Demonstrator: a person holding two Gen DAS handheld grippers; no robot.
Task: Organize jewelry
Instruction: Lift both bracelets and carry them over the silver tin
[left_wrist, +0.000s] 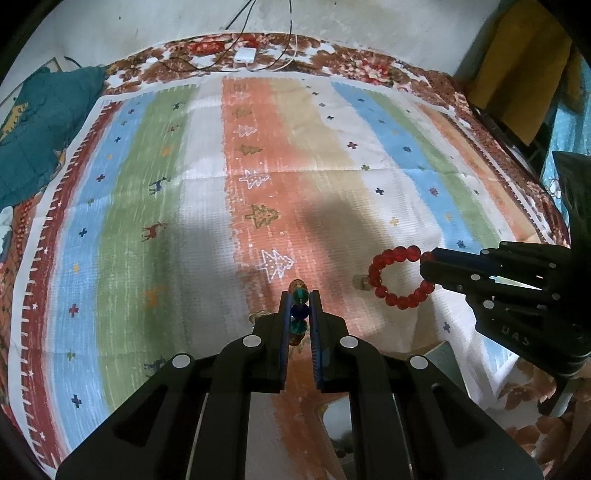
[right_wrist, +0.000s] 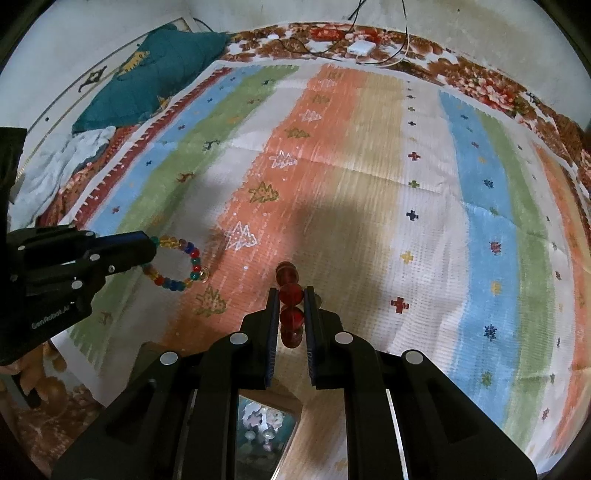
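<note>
- Nearest the left wrist camera, the left claw (left_wrist: 300, 295) was closed tight on a multicoloured bead bracelet (left_wrist: 299, 312), its beads pinched in a line between the fingers, so the loop hung free above the striped mat (left_wrist: 207, 206).
- Nearest the right wrist camera, the right claw (right_wrist: 291, 293) was clamped the same way on a red bead bracelet (right_wrist: 290, 295), also lifted off the striped mat.
- Each bracelet was held by one edge, probably to keep the two apart and untangled while carried.
- Just below the claws, at the near edge of the striped mat, sat what looked like an open box (right_wrist: 266, 428), likely the destination.
- Beyond the striped mat's far edge lay a white charger (left_wrist: 246, 54); past its left edge, a teal cloth (left_wrist: 40, 122).
</note>
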